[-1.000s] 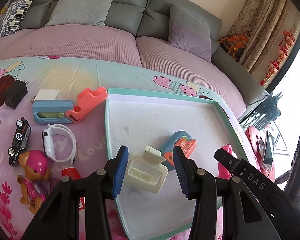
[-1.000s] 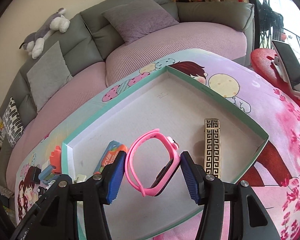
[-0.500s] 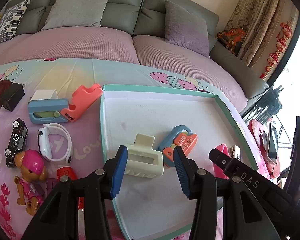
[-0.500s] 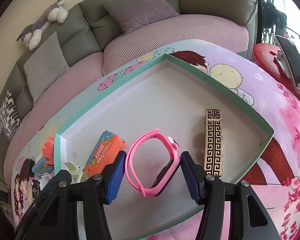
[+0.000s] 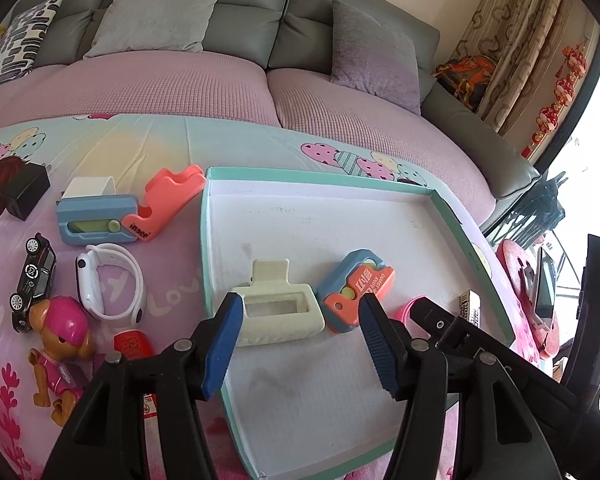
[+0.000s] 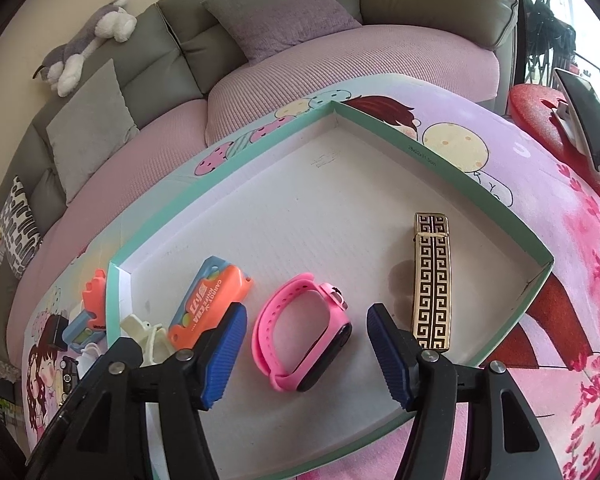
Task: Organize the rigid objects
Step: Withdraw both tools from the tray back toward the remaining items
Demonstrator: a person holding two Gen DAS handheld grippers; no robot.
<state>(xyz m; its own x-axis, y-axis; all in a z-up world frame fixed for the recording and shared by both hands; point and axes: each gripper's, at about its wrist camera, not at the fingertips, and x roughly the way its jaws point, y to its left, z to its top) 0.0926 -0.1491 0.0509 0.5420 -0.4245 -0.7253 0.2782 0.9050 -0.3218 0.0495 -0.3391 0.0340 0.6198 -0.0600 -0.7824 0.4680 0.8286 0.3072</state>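
Jaws of both grippers have just opened, freeing one cream clip [image 5: 278,314] and one pink watch [image 6: 302,332] in the tray [image 6: 496,216].

Grey sofa [image 5: 240,12] with cushions, plush husky [image 6: 88,40] on its backrest, patterned curtain [image 5: 520,64] behind.

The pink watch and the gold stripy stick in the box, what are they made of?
The pink watch: its strap looks like soft matte rubber or silicone, since it curves in a smooth loop; its dark face looks glossy, maybe glass or plastic. The gold stick looks like shiny metal or metal-coated plastic, because its gold maze pattern gleams; the pictures cannot settle which.
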